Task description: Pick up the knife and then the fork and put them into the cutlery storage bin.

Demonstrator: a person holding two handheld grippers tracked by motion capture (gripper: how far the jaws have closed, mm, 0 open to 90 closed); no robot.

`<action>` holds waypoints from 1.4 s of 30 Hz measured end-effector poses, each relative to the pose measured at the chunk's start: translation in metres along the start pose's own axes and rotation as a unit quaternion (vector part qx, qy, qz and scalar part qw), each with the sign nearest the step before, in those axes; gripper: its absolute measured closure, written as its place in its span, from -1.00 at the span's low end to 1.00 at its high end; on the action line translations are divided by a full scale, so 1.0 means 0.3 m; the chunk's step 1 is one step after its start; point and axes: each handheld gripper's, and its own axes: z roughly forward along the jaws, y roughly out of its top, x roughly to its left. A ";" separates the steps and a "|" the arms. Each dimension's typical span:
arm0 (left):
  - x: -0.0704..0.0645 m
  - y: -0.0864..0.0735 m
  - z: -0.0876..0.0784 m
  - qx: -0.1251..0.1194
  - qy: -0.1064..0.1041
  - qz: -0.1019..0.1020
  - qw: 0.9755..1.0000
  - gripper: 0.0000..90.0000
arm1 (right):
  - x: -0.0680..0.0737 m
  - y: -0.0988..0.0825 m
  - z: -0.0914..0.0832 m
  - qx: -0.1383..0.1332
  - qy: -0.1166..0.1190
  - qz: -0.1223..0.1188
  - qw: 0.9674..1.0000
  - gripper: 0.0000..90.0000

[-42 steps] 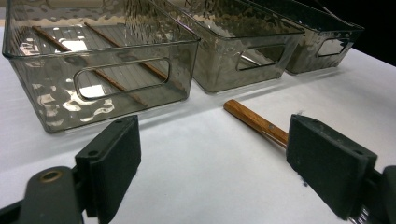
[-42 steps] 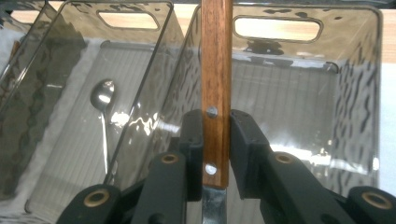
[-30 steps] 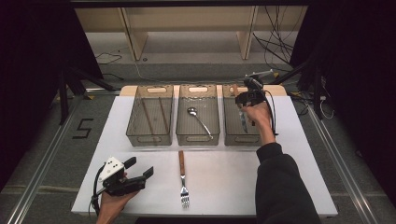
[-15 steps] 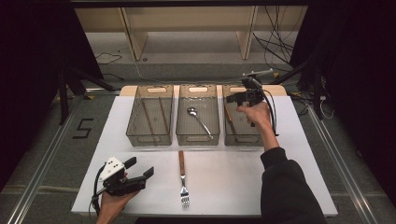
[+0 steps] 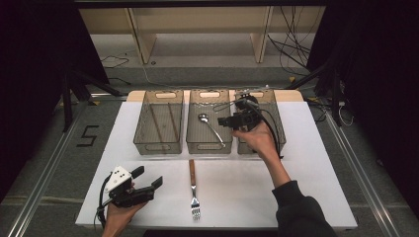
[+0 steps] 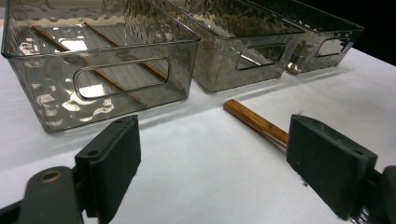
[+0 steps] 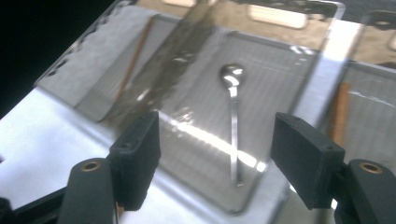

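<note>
A wood-handled fork (image 5: 193, 190) lies on the white table near the front, tines toward the person. My left gripper (image 5: 143, 185) rests open at the front left, and the fork's handle (image 6: 254, 123) lies on the table just beyond its jaws. My right gripper (image 5: 223, 121) hovers over the boundary of the middle bin (image 5: 209, 146) and the right bin (image 5: 257, 92). Its jaws have just been opening and nothing is between them. A metal spoon (image 7: 232, 116) lies in the middle bin below it. A wooden-handled piece (image 7: 341, 114) lies in the right bin.
The left bin (image 5: 158, 148) holds two wooden chopsticks (image 6: 116, 79). The three clear bins stand side by side across the back of the white table top (image 5: 316, 168). A dark floor and a cable-strewn shelf frame surround the table.
My right gripper has moved left and toward the person, from over the right bin to the edge of the middle bin, and its jaws have opened. The left gripper has stayed still.
</note>
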 end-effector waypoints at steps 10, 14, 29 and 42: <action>-0.001 0.000 -0.001 0.001 0.001 0.001 1.000 -0.61 | 0.161 -0.133 0.010 0.013 0.038 -0.032 0.999 -0.30; -0.001 0.000 0.000 -0.001 0.002 0.001 1.000 -0.61 | 0.209 -0.179 0.039 0.026 0.045 -0.038 0.998 -0.31; 0.000 -0.001 0.001 -0.001 0.004 0.000 1.000 -0.61 | 0.350 -0.286 0.115 0.062 0.045 -0.079 0.994 -0.31; 0.001 0.000 -0.002 -0.003 0.004 -0.001 1.000 -0.61 | 0.431 -0.368 0.178 0.087 0.043 -0.094 0.991 -0.28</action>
